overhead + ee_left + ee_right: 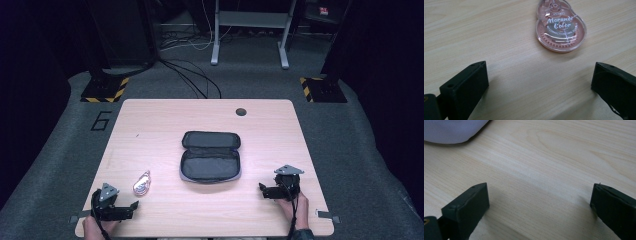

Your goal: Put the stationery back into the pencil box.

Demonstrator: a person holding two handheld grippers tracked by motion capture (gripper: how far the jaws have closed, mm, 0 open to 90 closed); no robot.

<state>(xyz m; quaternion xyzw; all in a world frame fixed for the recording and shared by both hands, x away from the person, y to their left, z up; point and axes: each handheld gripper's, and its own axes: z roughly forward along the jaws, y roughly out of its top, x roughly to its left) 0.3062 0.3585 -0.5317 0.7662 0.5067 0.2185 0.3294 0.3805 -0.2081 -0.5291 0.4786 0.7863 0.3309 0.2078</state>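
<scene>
A dark pencil case point(210, 156) lies unzipped and spread flat in the middle of the wooden table point(150, 115). Left of it rests a pink, clear-shelled correction tape point(142, 183), printed "Morandi Color" point(560, 23). My left gripper point(131, 207) sits at the front left corner, open, jaws wide over bare wood with the tape just beyond them. At the front right, my right gripper point(262, 190) is open too, nothing between its jaws, and the case's lilac edge point(451, 131) lies ahead to one side.
A round cable hole point(241, 111) marks the table's far edge. Behind the table are floor cables, two yellow-and-black striped stand bases point(104, 89) and a grey desk frame point(250, 30). A floor mark reads "6" point(101, 120).
</scene>
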